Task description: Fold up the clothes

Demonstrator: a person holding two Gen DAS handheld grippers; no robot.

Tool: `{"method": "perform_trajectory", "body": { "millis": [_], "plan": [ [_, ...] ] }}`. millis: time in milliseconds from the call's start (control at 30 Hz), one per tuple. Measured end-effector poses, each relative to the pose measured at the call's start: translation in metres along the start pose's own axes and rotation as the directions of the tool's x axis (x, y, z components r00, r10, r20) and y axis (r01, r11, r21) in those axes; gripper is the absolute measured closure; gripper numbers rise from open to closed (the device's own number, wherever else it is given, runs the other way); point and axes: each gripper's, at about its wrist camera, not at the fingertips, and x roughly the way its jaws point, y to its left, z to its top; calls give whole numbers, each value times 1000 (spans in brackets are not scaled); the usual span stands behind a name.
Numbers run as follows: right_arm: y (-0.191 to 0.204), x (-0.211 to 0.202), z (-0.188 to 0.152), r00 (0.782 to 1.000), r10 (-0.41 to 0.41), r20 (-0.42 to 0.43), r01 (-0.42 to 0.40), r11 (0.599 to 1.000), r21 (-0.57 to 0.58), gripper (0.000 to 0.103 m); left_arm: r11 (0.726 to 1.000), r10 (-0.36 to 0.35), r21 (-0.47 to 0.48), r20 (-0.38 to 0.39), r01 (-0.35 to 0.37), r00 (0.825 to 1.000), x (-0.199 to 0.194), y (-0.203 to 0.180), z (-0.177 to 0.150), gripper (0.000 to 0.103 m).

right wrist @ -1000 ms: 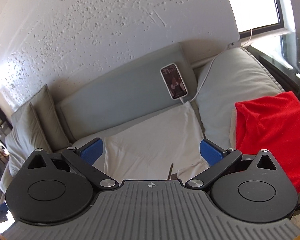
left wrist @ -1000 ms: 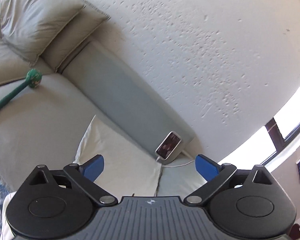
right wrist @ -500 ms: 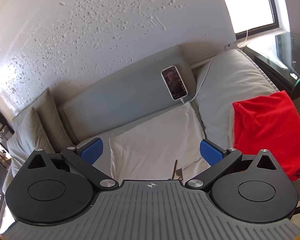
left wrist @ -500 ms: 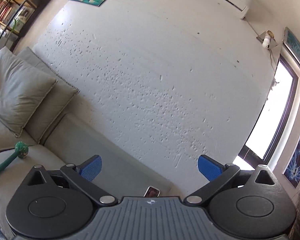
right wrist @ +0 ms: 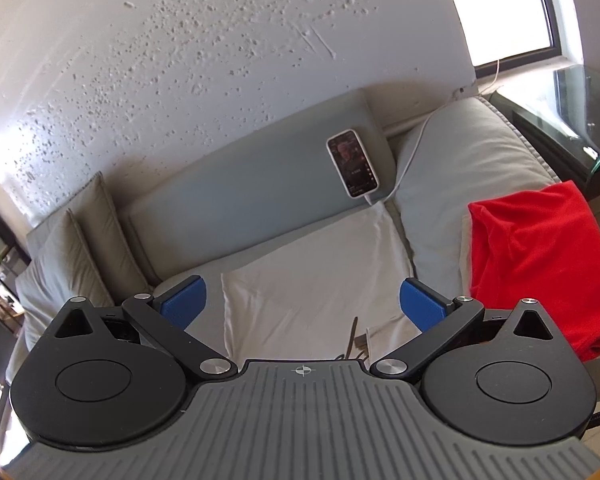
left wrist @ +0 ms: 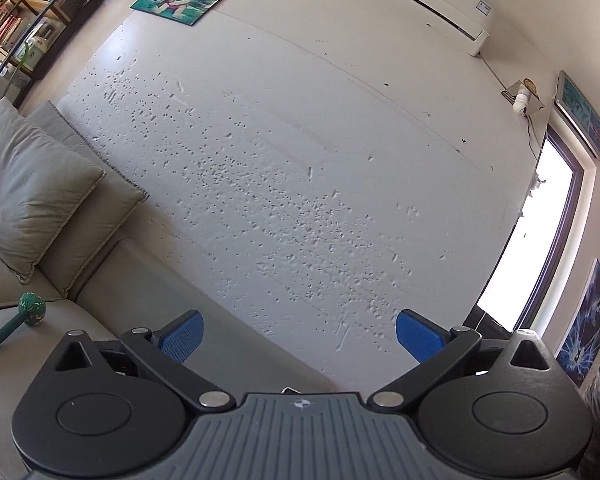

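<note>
White cloth (right wrist: 316, 280): flat on the sofa (right wrist: 244, 196) seat by the backrest, likely light, limp and prone to slipping; best pinched at a corner or hem. Red garment (right wrist: 540, 264): heaped at the seat's right end. Left gripper (left wrist: 300, 334) and right gripper (right wrist: 303, 304): jaws wide apart, empty; the cloth's near edge is hidden behind the right gripper, and the left view, aimed at the wall, shows no clothes.

Left hand-held gripper (left wrist: 298, 334), blue fingers (left wrist: 180, 336) wide apart, facing pitted wall (left wrist: 300, 160).

Soft matt red cloth (right wrist: 540, 264), smooth white fabric (right wrist: 316, 276), rough pitted plaster wall (left wrist: 300, 184).
</note>
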Motion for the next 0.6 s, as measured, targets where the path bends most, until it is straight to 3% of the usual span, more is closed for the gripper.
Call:
{"method": "perform_trajectory", "body": {
  "millis": [167,433,600],
  "plan": [
    [1,-1,2,1000,8,2,-8,1000,-9,1,999,32,-31,-4,-32,999,8,3,4,1],
    [-3,1,3,1000,1,-2,-1,1000,3,1,997,-72,26,5,72,997,-1,-8,0,1],
    [-3,2,4,1000,1,2,-1,1000,-9,1,999,-21,-33,-26,20,999,11,4,-1,1]
  ]
}}
